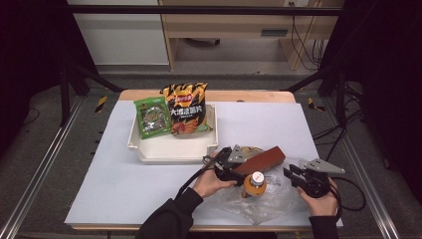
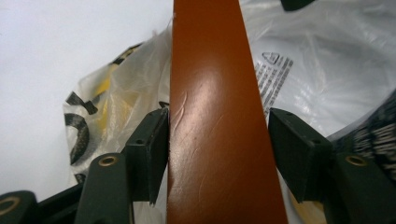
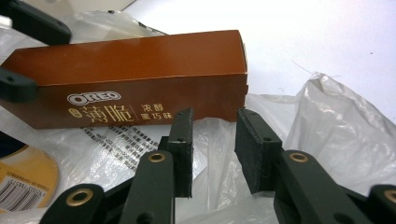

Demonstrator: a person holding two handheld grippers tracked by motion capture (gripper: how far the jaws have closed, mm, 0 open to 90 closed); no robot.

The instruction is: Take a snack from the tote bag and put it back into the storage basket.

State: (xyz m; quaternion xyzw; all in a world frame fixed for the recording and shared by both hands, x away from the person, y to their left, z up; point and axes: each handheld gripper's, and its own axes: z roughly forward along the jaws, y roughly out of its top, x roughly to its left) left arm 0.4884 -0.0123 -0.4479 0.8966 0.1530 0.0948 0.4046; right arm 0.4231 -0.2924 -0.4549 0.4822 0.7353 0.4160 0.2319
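Your left gripper [image 1: 238,169] and right gripper [image 1: 294,175] are black two-jaw tools, each topped by a grey three-cornered plate [image 1: 318,166]. Each jaw arm is matt black, carries a brass-ringed screw hole [image 3: 156,157], and ends in a flat rectangular black pad [image 3: 254,149] with small recessed dots. A black cable [image 1: 191,178] trails from each gripper body. You wear black long sleeves [image 1: 171,216], which end at the wrists just behind the grippers.
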